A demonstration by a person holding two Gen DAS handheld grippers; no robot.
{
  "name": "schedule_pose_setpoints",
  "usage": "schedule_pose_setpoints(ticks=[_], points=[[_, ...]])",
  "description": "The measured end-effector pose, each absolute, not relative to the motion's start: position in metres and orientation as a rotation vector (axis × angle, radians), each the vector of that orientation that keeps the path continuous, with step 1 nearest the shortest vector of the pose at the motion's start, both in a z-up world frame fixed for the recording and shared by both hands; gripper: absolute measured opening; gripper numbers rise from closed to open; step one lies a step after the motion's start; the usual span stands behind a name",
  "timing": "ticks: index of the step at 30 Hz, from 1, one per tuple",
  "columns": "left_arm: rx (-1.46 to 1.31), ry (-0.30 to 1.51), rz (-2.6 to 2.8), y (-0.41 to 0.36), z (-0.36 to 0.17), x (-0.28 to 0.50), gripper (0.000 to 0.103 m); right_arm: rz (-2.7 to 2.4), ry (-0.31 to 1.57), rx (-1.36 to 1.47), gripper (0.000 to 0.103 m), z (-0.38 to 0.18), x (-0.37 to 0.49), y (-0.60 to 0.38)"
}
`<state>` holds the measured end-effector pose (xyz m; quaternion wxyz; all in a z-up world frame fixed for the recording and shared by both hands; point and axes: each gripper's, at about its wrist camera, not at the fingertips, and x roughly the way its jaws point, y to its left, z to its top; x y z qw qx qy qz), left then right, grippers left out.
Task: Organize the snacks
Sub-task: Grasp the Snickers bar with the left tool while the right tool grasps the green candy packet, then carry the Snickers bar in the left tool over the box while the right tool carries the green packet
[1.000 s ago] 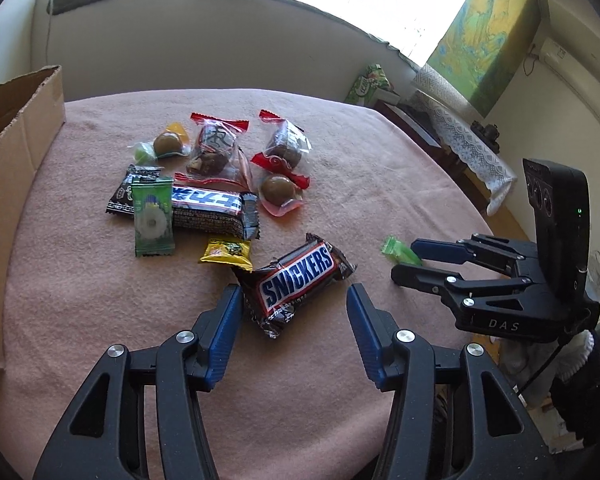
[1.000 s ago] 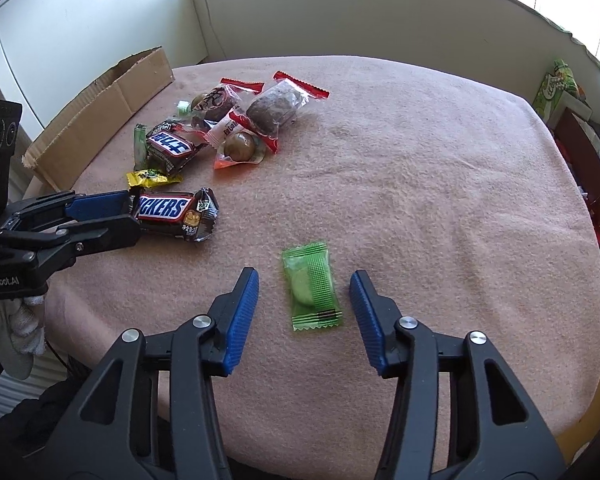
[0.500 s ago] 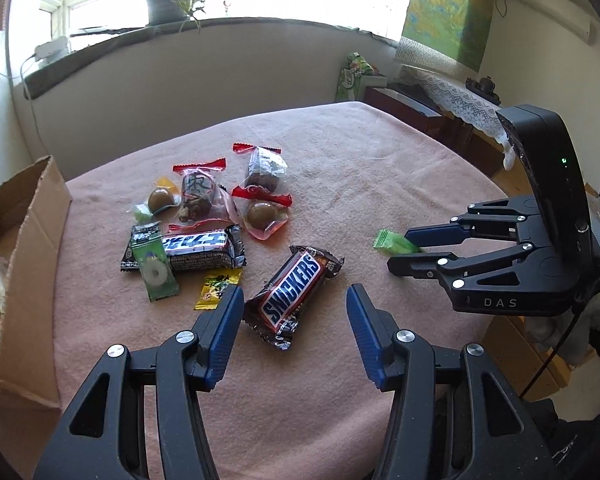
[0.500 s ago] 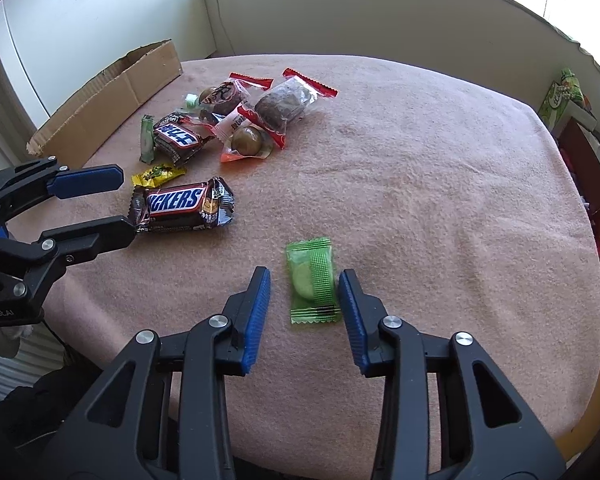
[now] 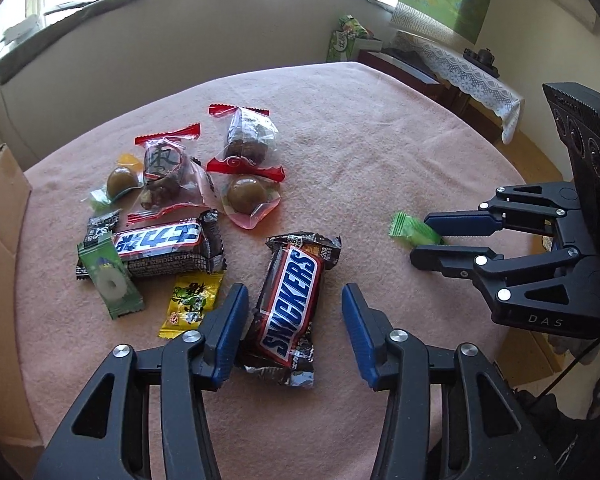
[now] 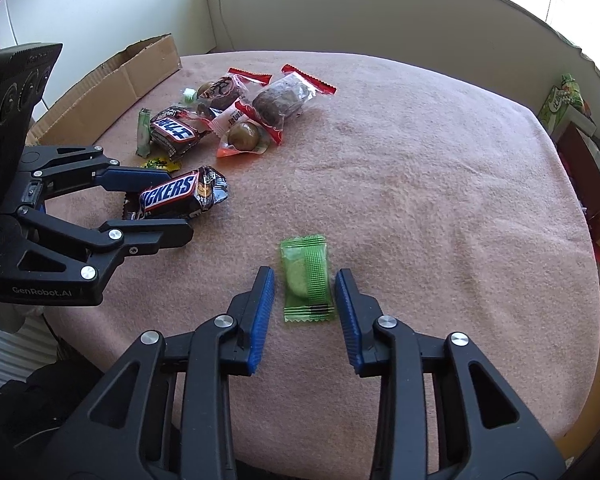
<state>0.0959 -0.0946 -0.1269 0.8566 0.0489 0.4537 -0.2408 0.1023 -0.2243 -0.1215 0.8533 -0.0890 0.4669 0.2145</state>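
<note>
Snacks lie loose on the pink tablecloth. The left gripper straddles the Snickers bar, its jaws closing but not yet clamped; the right gripper likewise closes around the green candy packet, seemingly for simultaneous pickup. The cardboard box shows no visible contents.

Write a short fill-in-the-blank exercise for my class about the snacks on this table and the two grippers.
1. The Snickers bar lies between the fingers of the ____ gripper.
2. The wrapper between the fingers of the right gripper is ____ in colour.
3. The cloth covering the table is ____.
4. The open box at the table's edge is made of ____.

Missing words: left; green; pink; cardboard
</note>
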Motion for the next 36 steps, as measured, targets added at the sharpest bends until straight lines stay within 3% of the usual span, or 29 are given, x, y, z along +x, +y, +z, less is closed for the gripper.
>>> schedule_pose_setpoints(ticks=[1,4,21,36], points=[[0.091,0.952,-0.499,-0.093,-0.127,0.096,0.035,0.450,0.980,-0.186,0.025,-0.122,0.103,-0.225],[0.053,0.947,-0.485,-0.087,-0.128,0.094,0.027,0.448,0.978,-0.179,0.024,-0.121,0.102,-0.225],[-0.091,0.859,-0.437,-0.071,-0.106,0.079,0.027,0.465,0.915,-0.156,0.023,-0.097,0.093,-0.214],[-0.161,0.719,-0.306,0.003,-0.064,0.062,0.027,0.566,0.816,-0.144,0.023,-0.050,0.100,-0.159]])
